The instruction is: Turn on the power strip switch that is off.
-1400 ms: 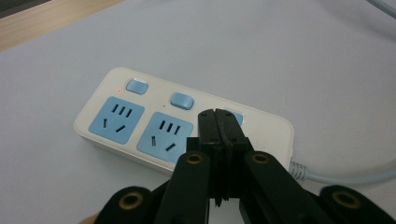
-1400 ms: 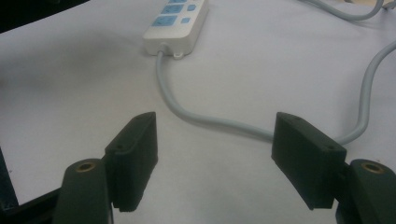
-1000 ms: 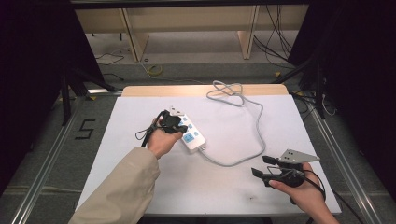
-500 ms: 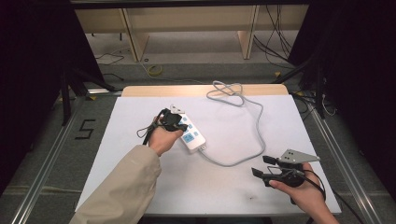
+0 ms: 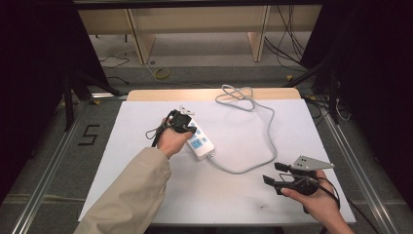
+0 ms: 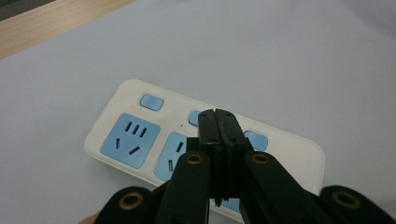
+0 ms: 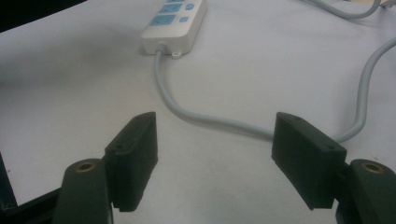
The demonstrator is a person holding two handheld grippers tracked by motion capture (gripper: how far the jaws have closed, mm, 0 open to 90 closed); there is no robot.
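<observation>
Two grippers here: left gripper point(image 6: 217, 114), fingers pressed together, sits over the power strip point(image 6: 140, 135) mid-frame; right gripper point(image 5: 272, 173), lower right, fingers apart on nothing.

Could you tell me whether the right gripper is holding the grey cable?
No, the right gripper stands open above the sheet, and the grey cable lies beyond its jaws.

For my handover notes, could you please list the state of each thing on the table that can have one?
Power strip: lying flat on the white sheet, sockets up and empty, a small red light showing near one corner.
Grey cable: attached to the strip, slack, coiled at the far edge.
Left tool: jaws shut, tips over a blue switch; contact unclear.
Right tool: jaws open, empty, cable beyond.
</observation>
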